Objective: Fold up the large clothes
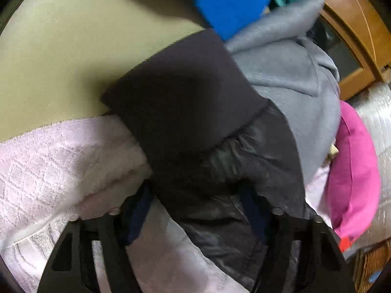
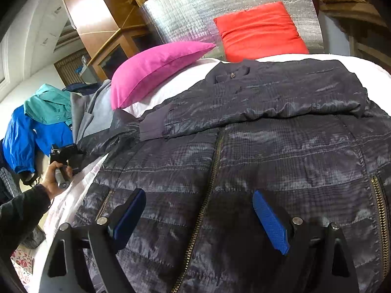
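The right gripper [image 2: 199, 216] hangs wide open, empty, over the quilted jacket [image 2: 244, 146] spread on the bed [image 1: 48, 161]. Only the left view shows the left gripper [image 1: 195, 200] clutching its ribbed cuff [image 1: 180, 102], toward 12 o'clock.

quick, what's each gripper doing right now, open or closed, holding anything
Left gripper: closed on the jacket sleeve, near its cuff.
Right gripper: open, above the dark quilted jacket, holding nothing.

left wrist cam sits tight over the jacket sleeve cuff [image 1: 180, 97], aimed down past the bed [image 1: 61, 158] edge; right wrist cam is low over the jacket front [image 2: 244, 161], facing the headboard; shared: jacket, pink pillow [image 2: 151, 70], grey garment [image 1: 293, 73].
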Action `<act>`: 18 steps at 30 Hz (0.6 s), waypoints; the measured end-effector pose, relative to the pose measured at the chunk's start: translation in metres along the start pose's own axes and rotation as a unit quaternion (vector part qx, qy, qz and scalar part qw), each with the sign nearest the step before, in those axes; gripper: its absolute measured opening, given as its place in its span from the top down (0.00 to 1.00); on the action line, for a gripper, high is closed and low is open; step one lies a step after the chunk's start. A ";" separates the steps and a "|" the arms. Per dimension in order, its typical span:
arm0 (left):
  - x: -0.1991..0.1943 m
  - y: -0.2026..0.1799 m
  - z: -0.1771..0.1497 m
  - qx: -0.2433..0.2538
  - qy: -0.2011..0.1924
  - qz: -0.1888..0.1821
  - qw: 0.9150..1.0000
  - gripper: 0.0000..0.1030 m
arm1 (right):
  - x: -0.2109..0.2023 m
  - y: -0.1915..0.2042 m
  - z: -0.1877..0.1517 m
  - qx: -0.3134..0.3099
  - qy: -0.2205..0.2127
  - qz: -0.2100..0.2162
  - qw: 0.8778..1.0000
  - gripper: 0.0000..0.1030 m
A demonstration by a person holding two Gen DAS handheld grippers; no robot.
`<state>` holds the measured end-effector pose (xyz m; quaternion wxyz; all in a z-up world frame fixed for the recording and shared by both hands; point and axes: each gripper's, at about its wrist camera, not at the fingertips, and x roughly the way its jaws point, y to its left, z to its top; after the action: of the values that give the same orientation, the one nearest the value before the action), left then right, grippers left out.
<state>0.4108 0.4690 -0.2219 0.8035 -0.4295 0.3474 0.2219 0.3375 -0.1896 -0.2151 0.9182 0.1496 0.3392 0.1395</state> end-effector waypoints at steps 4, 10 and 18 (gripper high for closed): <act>0.005 -0.002 0.009 0.018 0.011 0.031 0.999 0.69 | 0.000 -0.002 0.001 0.005 0.000 0.003 1.000 0.12; -0.035 -0.046 0.001 0.118 -0.046 0.067 0.990 0.88 | 0.001 -0.004 0.001 0.010 0.002 0.005 1.000 0.12; -0.172 -0.173 -0.059 0.286 -0.175 -0.026 0.942 0.90 | -0.003 -0.008 0.002 0.026 -0.003 0.011 1.000 0.11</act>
<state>0.3888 0.3172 -0.0239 0.9460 -0.1448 0.2386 0.1645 0.3381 -0.1987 -0.2149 0.9136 0.1776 0.3379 0.1400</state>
